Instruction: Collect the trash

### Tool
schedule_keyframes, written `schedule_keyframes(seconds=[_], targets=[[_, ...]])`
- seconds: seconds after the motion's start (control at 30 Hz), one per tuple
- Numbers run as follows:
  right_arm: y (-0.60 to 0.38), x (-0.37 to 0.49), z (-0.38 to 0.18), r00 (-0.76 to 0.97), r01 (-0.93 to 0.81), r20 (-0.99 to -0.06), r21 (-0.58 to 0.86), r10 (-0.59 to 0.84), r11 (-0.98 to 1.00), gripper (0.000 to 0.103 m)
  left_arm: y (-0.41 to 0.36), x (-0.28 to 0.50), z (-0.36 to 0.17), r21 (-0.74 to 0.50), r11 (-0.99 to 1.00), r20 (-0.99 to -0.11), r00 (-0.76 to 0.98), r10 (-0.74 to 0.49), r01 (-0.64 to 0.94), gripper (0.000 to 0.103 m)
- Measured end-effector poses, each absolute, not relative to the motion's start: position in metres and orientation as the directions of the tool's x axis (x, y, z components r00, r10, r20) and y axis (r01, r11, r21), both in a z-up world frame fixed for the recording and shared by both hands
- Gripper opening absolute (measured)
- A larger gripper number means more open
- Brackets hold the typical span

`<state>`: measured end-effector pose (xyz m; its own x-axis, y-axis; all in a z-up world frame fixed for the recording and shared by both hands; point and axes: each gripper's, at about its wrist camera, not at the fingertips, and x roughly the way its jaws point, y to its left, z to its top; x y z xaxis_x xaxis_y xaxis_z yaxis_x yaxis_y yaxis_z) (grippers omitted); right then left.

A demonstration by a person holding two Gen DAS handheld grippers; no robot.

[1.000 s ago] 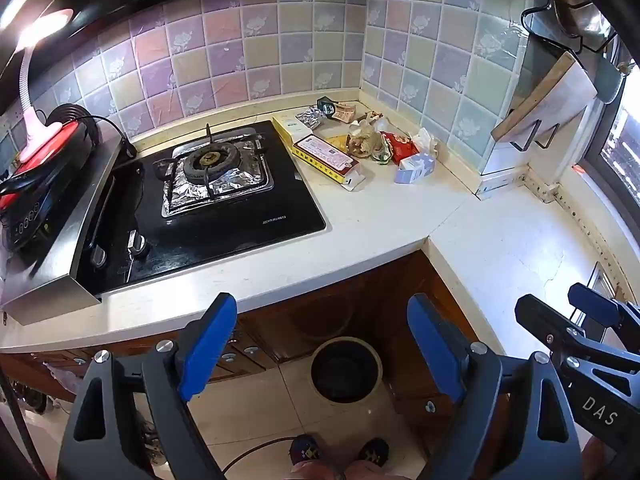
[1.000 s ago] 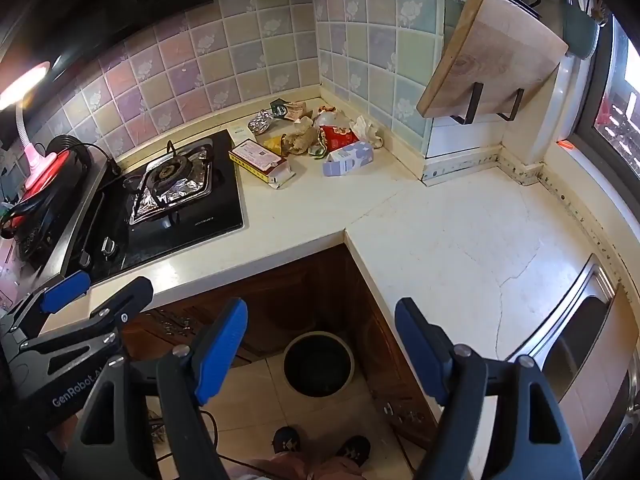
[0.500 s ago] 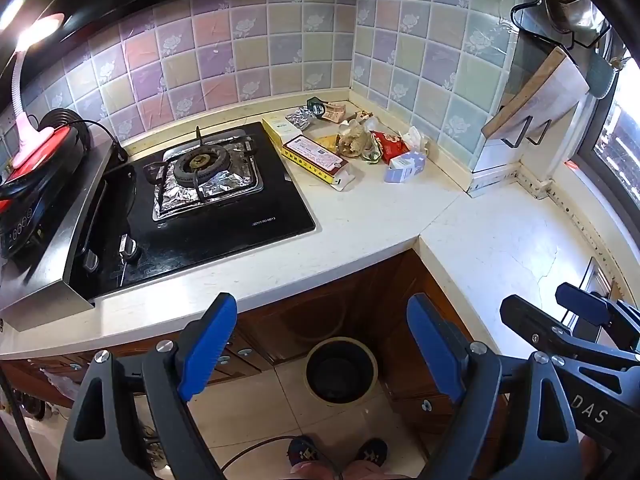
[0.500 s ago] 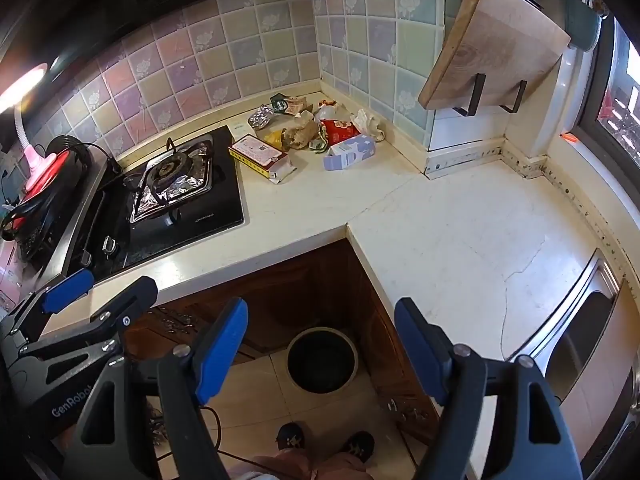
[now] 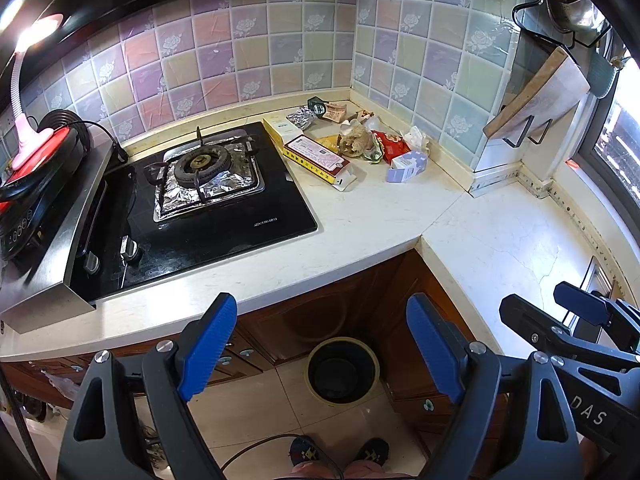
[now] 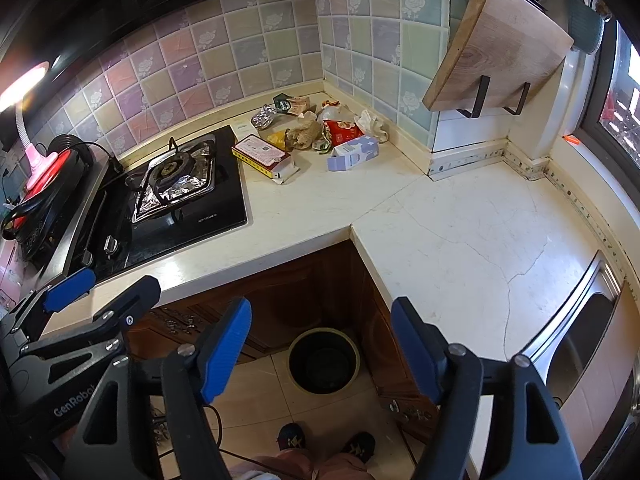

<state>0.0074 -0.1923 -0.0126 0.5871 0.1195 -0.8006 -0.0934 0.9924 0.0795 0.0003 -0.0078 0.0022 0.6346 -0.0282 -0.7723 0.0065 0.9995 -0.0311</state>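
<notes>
My left claw [image 5: 320, 344] and right claw [image 6: 320, 344] gape empty; crumpled foil, cartons and wrappers, the trash [image 5: 352, 144], heap on the pale stone tabletop [image 5: 380, 216].

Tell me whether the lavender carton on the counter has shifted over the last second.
No. The lavender carton lies where it did, just in front of the red snack bag and at the same distance to the right of the gas hob.

Pastel rose-print tiles [image 5: 248, 52]; blk hob [image 5: 224, 220]
</notes>
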Motion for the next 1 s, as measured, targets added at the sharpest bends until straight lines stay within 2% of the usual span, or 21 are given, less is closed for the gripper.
schedule_keyframes(seconds=[1.0], targets=[[-0.182,0.005,-0.009,0.586,-0.098,-0.802,0.073,0.117,0.992,0.071,-0.007,0.001,0.0,-0.034,0.999,-0.775,0.631,-0.03,0.005,0.085]])
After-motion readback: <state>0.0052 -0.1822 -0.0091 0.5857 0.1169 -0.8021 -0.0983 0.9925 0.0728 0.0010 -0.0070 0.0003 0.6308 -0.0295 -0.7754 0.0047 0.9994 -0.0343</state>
